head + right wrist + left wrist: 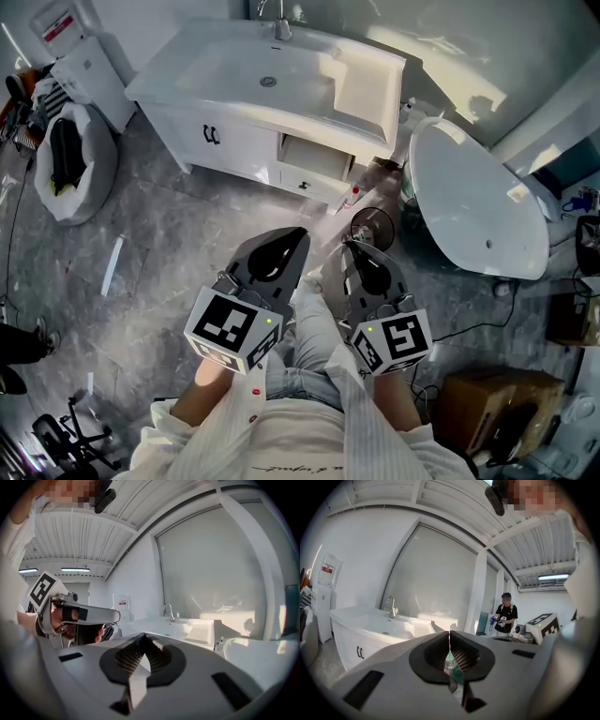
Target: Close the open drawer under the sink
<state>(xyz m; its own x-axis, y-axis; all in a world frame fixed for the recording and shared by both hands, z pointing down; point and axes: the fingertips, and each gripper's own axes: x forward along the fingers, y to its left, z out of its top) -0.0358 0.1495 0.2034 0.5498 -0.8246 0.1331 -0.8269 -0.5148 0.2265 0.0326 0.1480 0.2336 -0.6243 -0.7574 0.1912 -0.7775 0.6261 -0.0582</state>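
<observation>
A white sink vanity [234, 145] stands against the far wall, with a basin [267, 82] and a faucet [279, 28] on top. Its right-hand drawer [315, 161] is pulled out, the white front [311, 184] facing me. Both grippers hover over the grey floor, well short of the vanity. My left gripper [301, 232] is shut with nothing in it, its jaws meeting in a thin line [449, 638]. My right gripper [348, 247] is also shut and holds nothing [142, 637]. The vanity [356, 634] lies ahead and left in the left gripper view, and the sink [187, 626] ahead in the right gripper view.
A white oval tub [476, 202] stands right of the vanity, with a round black stand [372, 225] on the floor before it. A white bag [66, 155] and a white cabinet [89, 75] are at the left. A cardboard box [480, 405] sits lower right. A person [505, 617] stands far off.
</observation>
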